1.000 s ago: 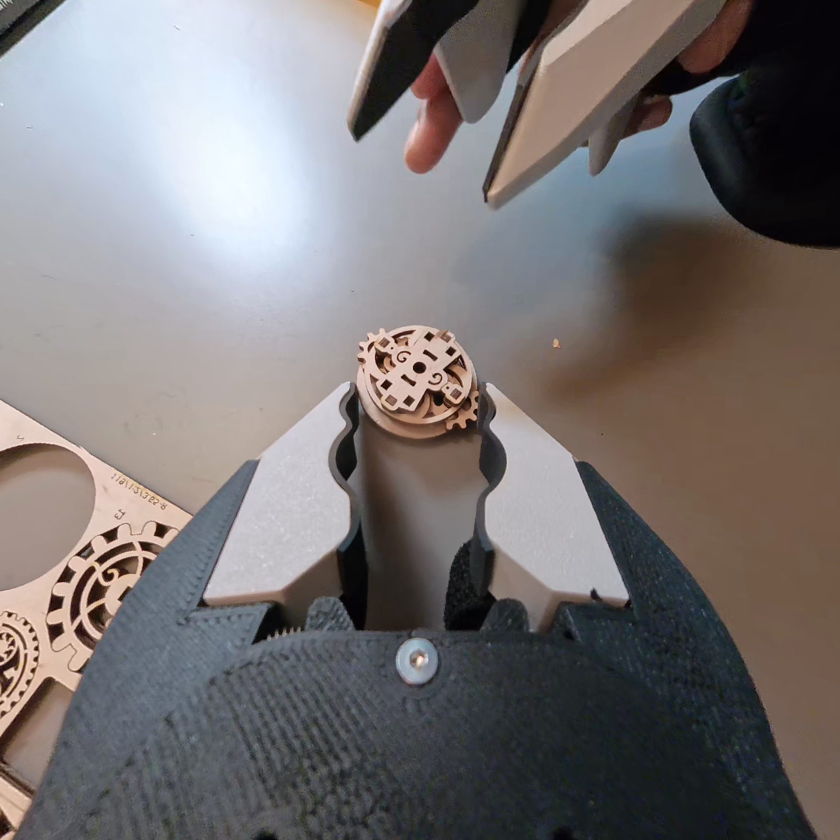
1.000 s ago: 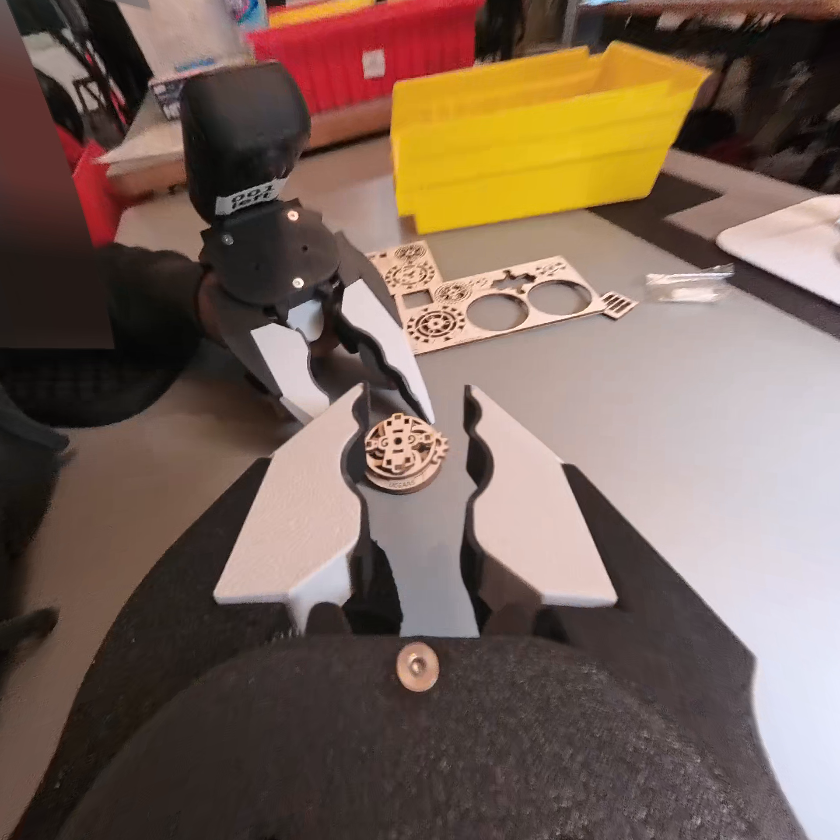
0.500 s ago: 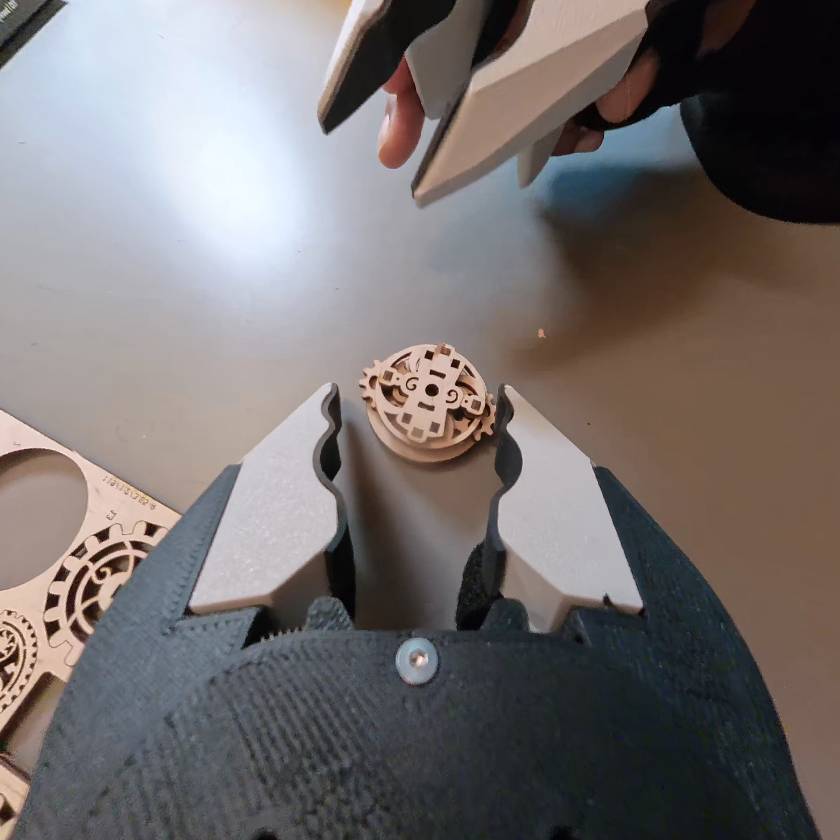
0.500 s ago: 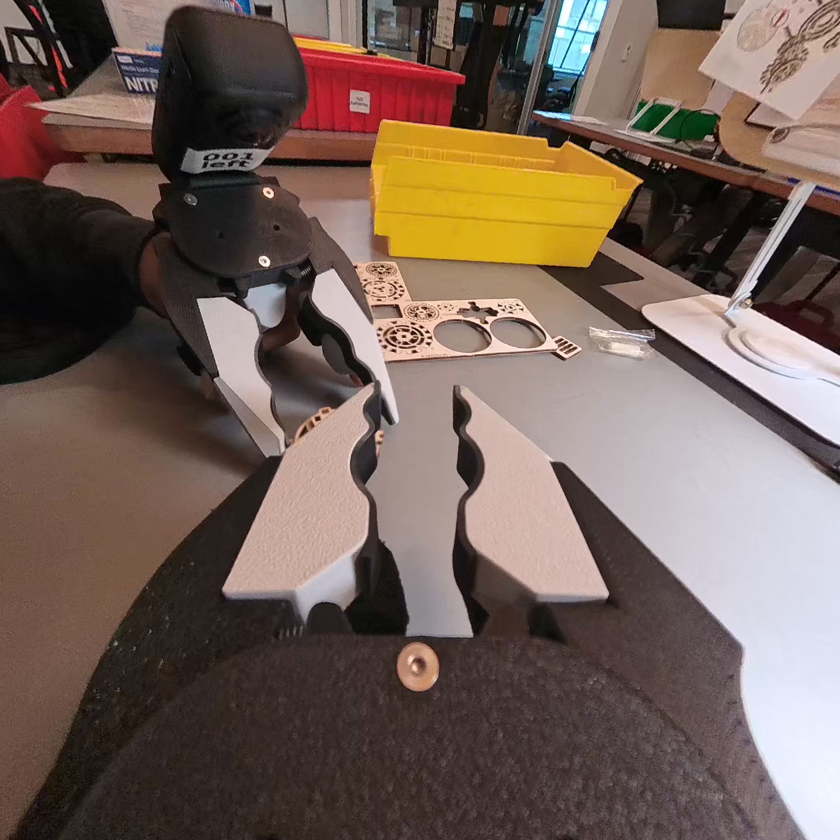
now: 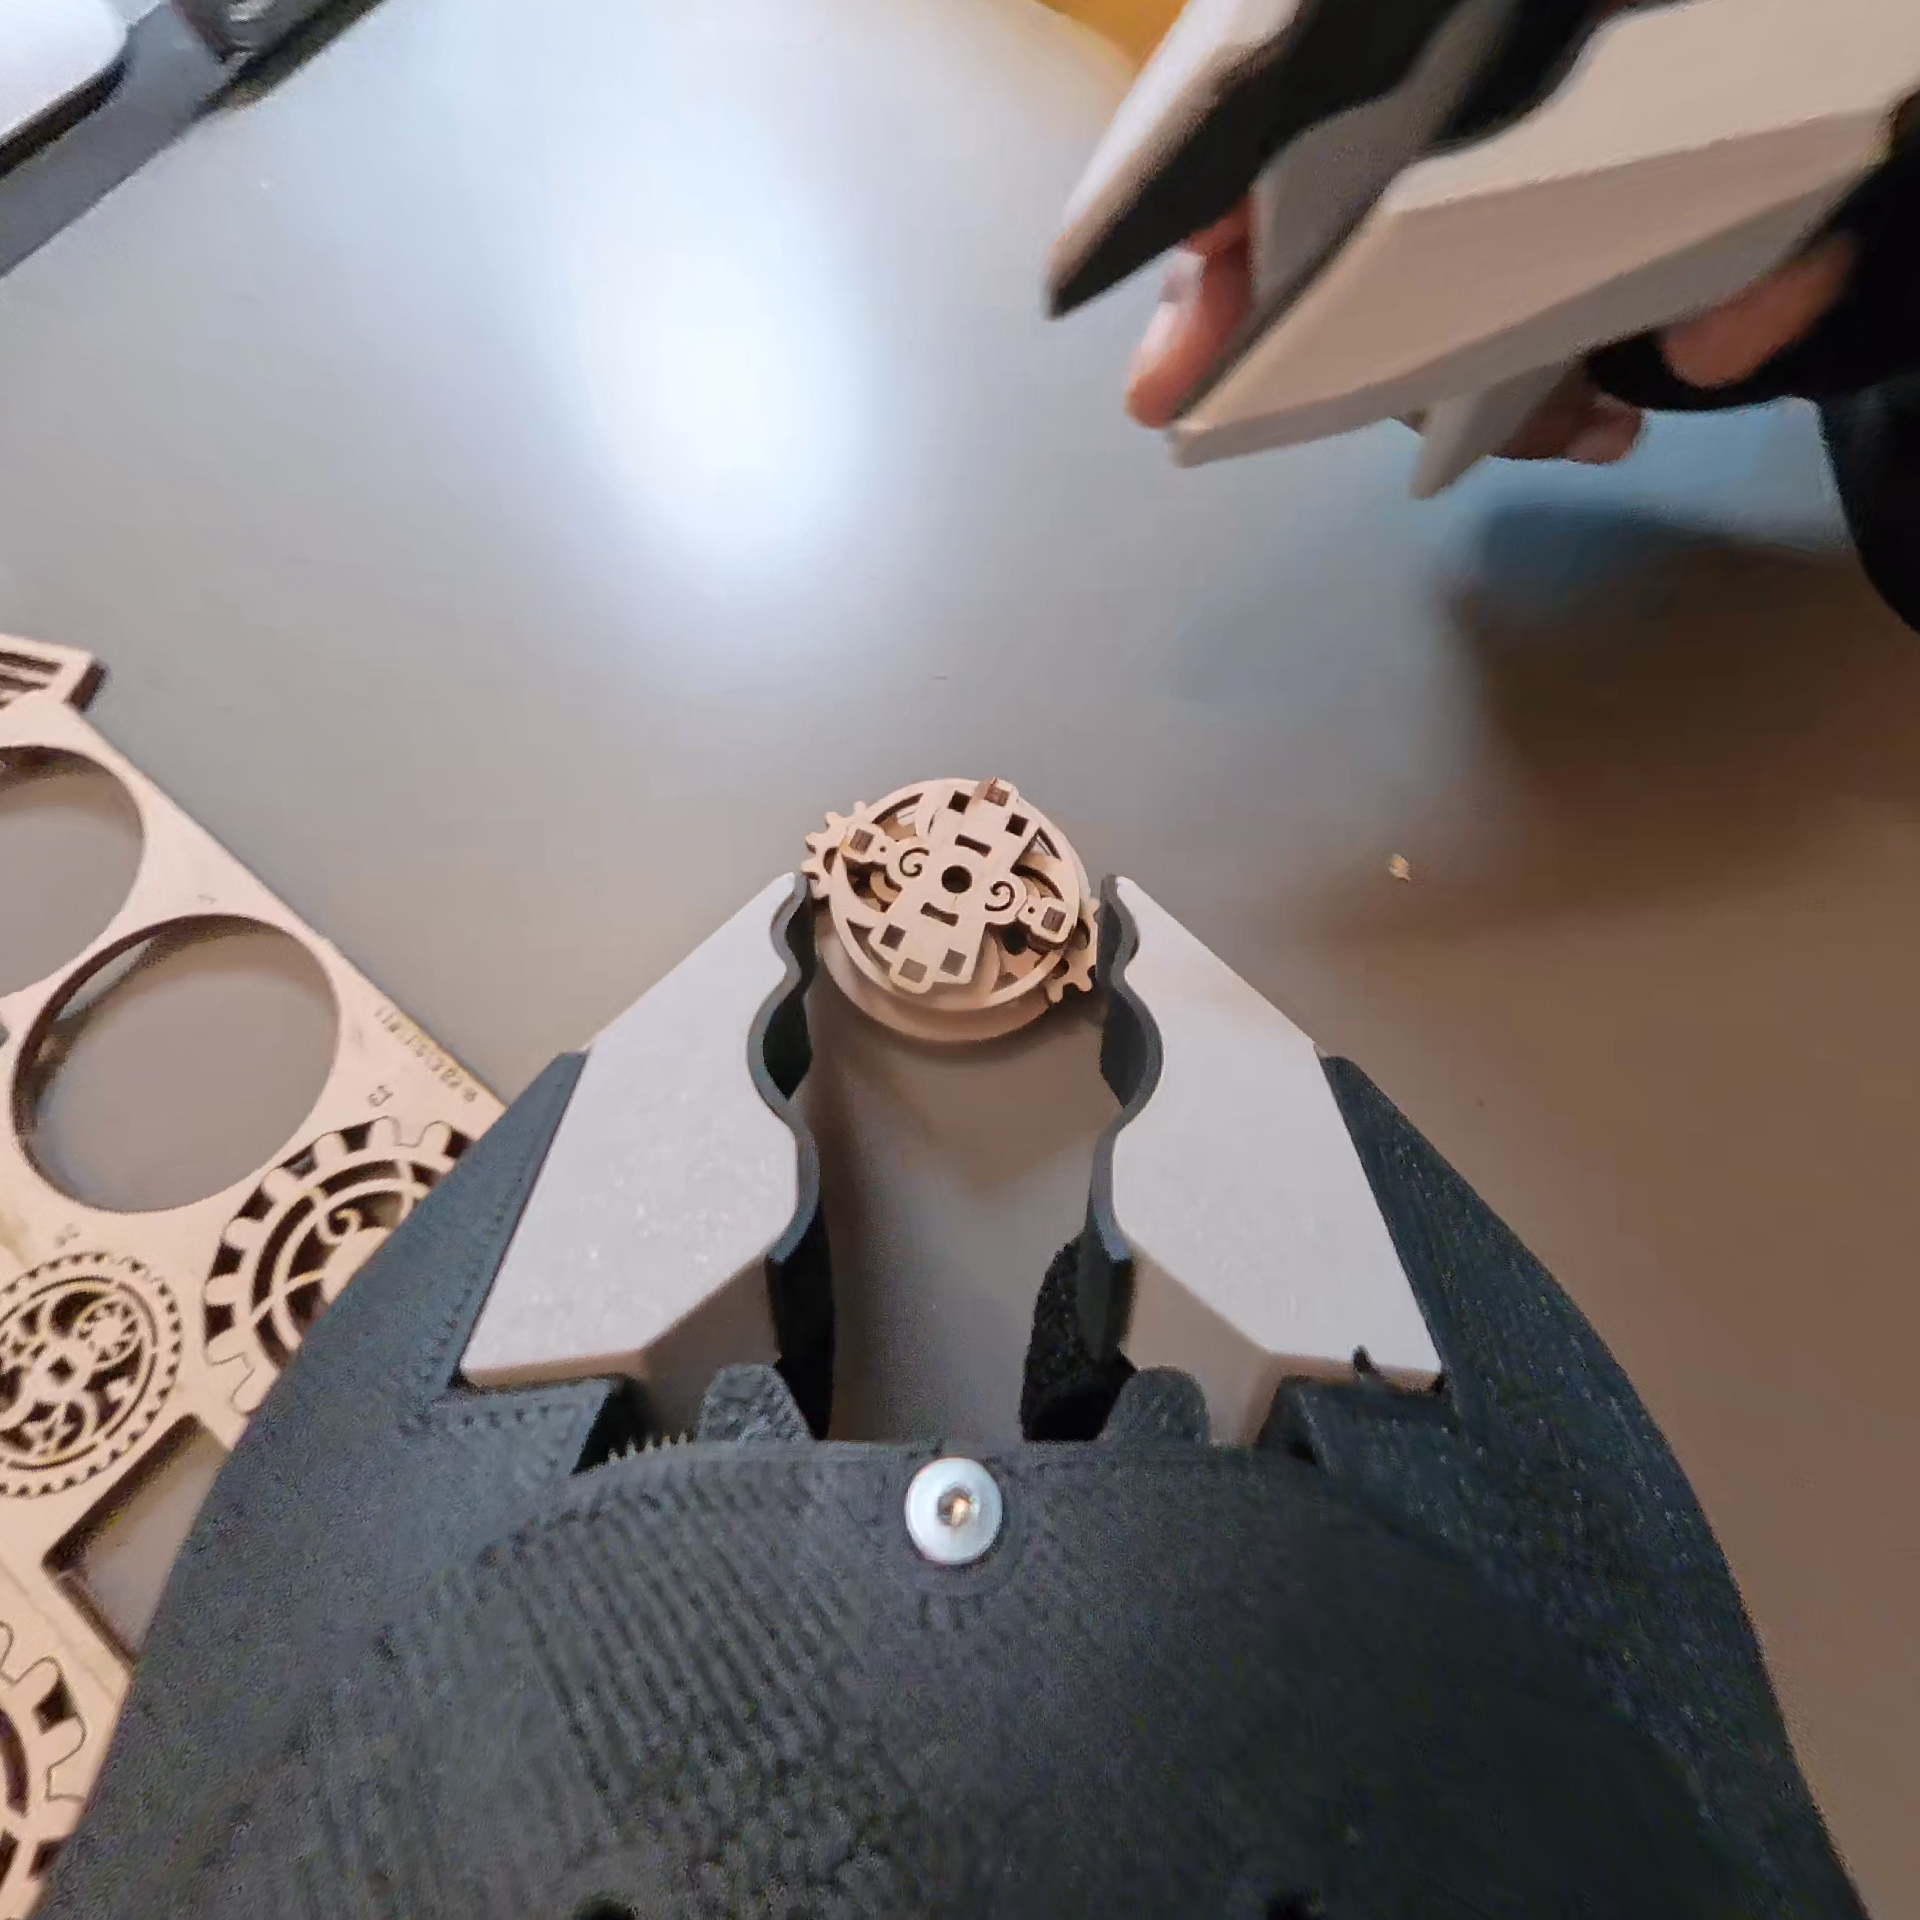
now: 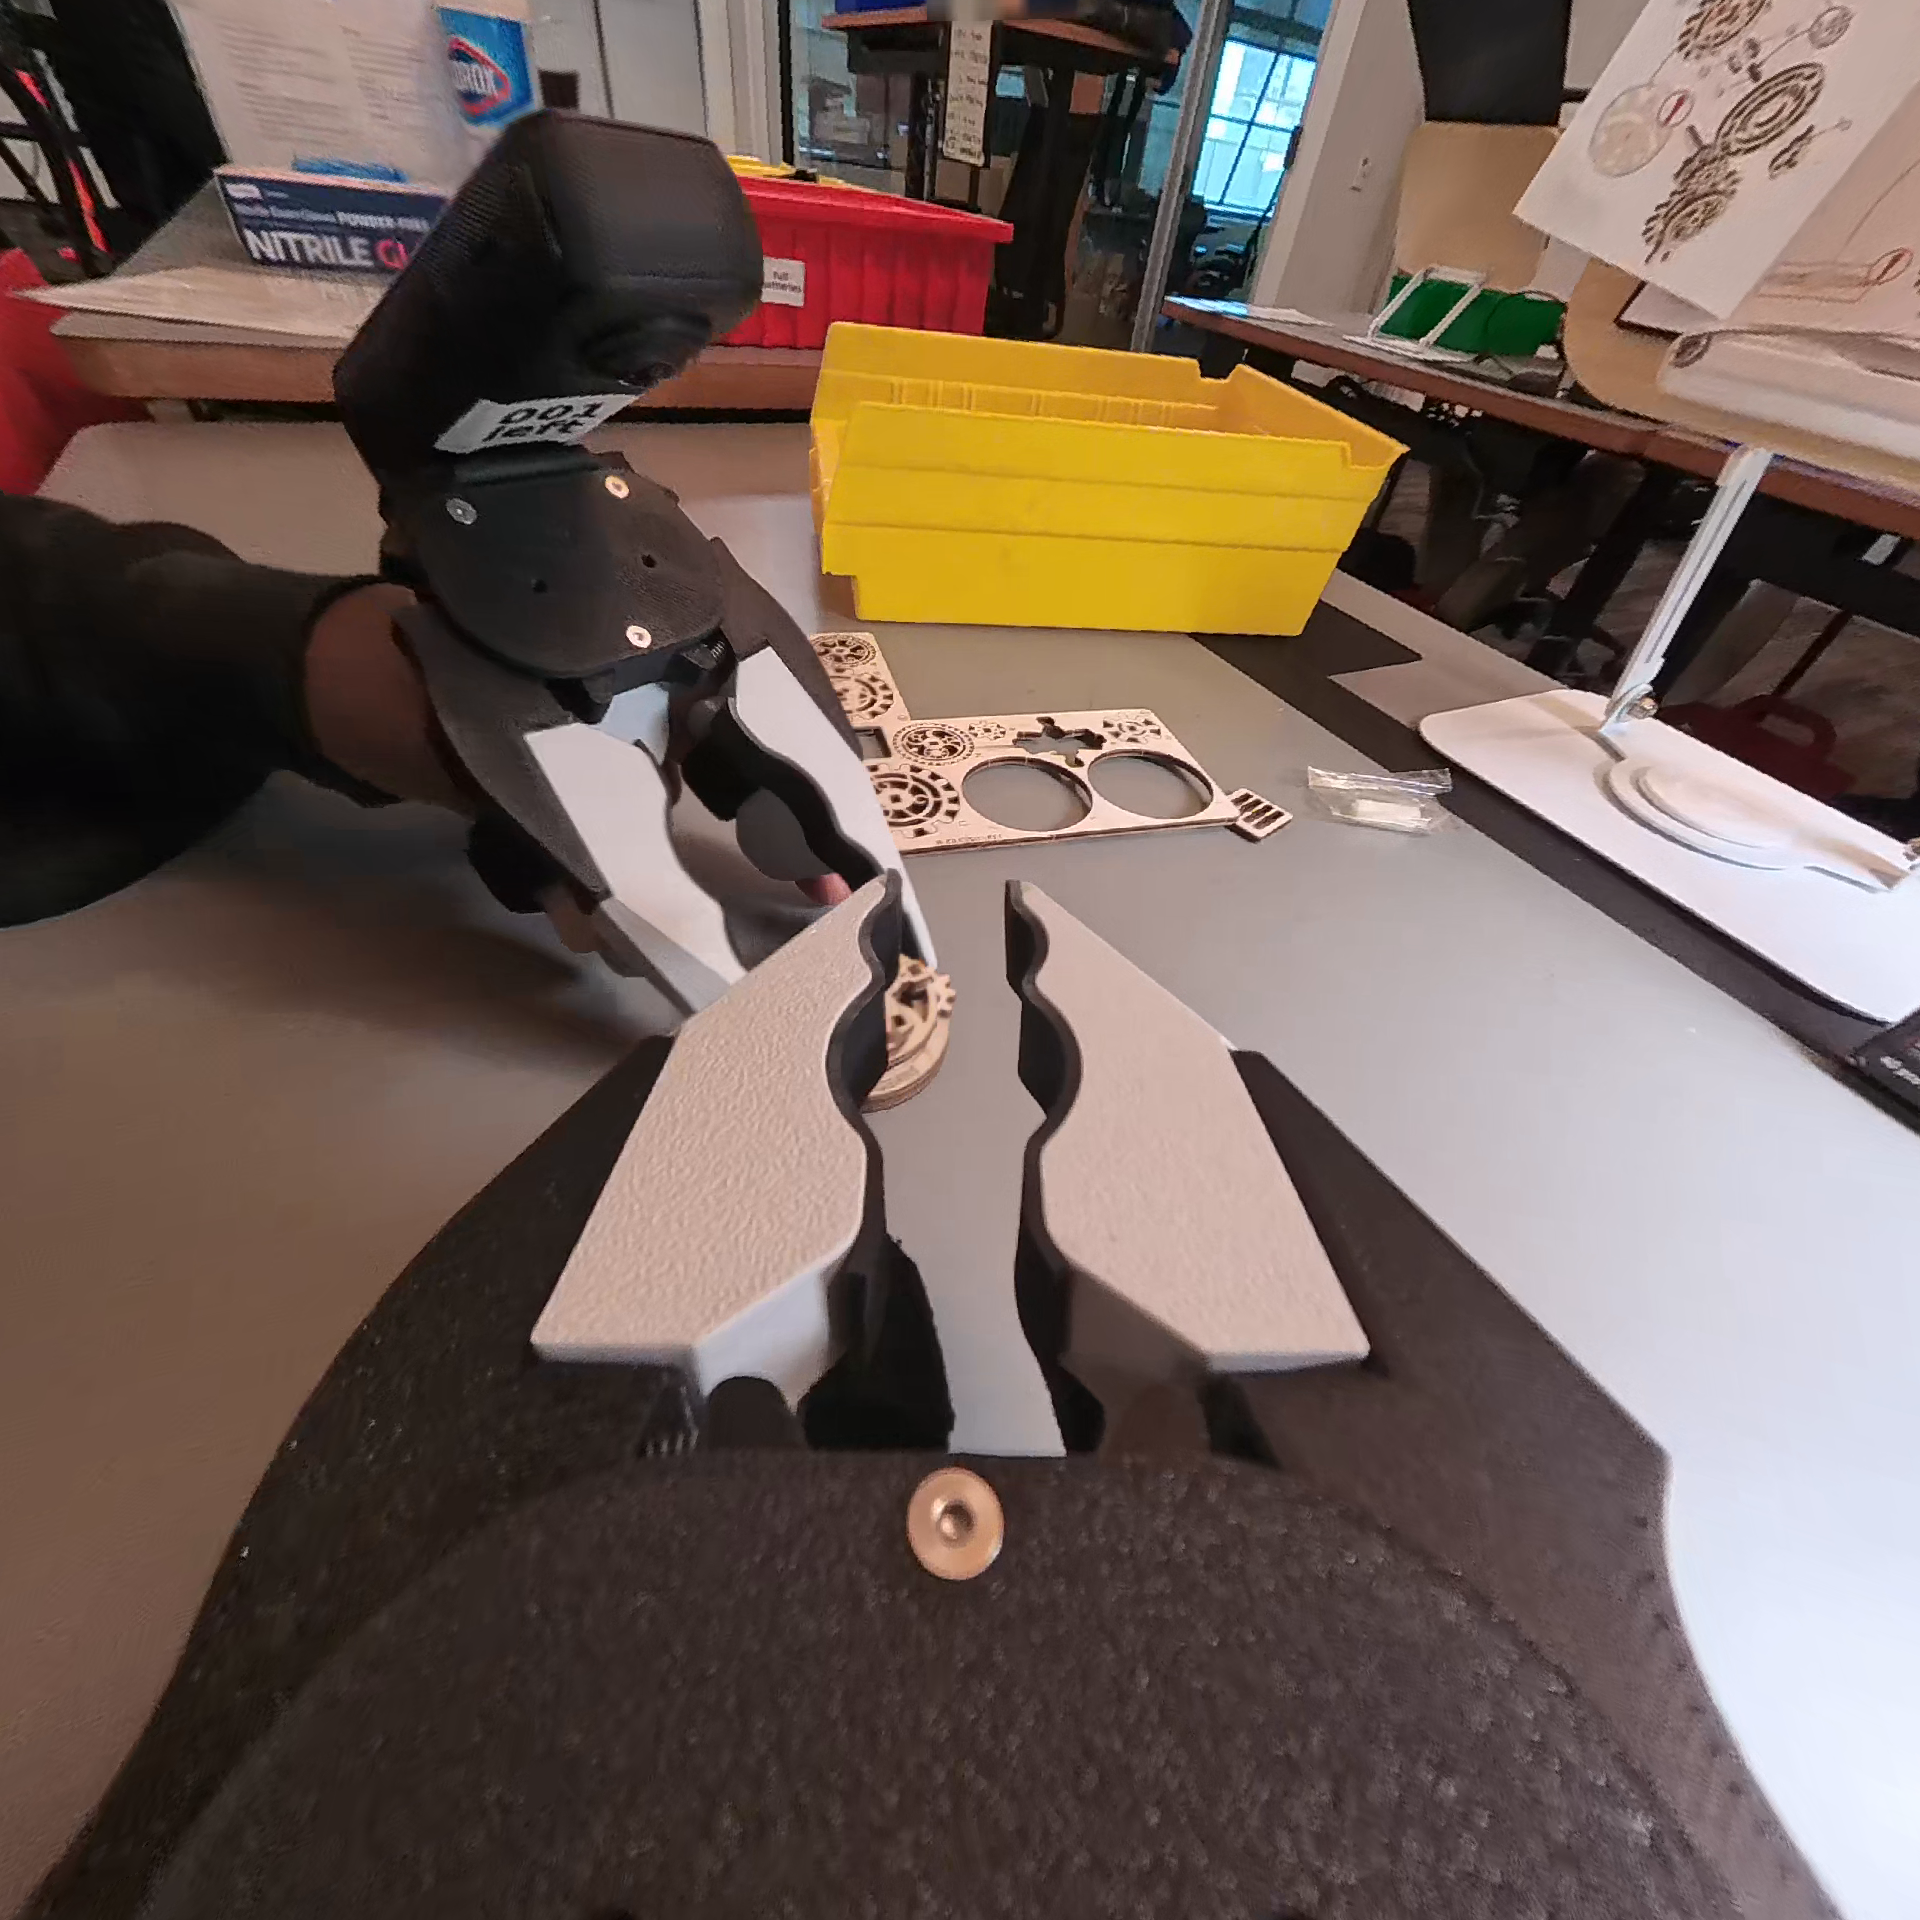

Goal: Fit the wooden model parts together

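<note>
My left gripper (image 5: 951,914) sits low on the grey table (image 5: 520,416), fingers spread w/ the round gear disc (image 5: 951,909) between the tips; contact w/ either tip I can't tell. Disc lies flat on the table. My right gripper (image 6: 951,894) is off at 1 o'clock in left view, fingers parted, nothing between them. Disc peeks past its left finger in right view. Cut-out wood sheet (image 6: 1039,774) lies at 12 beyond, yellow bin (image 6: 1081,499) behind it.
</note>
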Available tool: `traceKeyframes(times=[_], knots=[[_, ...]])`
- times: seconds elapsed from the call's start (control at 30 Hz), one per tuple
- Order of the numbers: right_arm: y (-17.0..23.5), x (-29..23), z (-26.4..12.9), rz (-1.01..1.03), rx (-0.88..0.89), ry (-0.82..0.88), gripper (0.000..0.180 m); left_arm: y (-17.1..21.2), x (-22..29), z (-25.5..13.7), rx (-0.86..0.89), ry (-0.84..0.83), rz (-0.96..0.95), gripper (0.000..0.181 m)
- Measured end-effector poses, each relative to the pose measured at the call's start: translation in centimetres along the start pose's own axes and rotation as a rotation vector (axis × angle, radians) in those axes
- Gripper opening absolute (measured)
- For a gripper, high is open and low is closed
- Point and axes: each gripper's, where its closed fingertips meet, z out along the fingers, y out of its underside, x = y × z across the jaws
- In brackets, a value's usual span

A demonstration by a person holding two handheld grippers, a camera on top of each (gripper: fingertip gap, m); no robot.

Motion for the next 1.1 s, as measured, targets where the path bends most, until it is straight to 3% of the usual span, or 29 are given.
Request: traceKeyframes(times=[0.03,0.17,0.53,0.97,1.1], knots=[[-0.1,0.0,0.0,0.0,0.003,-0.001,0.017,-0.1,-0.4,0.1,0.004,-0.022,-0.023,0.053],[0.0,0.0,0.1,0.01,0.007,-0.013,0.016,-0.3,-1.0,0.3,0.009,-0.041,-0.081,0.054],[0.8,1.3,0.8,0.039,0.002,0.016,0.015,0.0,1.5,-0.5,0.026,0.068,0.06,0.062],[0.7,2.0,0.5,0.065,0.018,0.017,0.013,0.3,0.6,-0.7,0.02,0.091,0.017,0.043],[0.7,2.0,0.4,0.085,0.025,0.016,0.013,0.4,0.7,-0.7,0.018,0.08,0.041,0.046]])
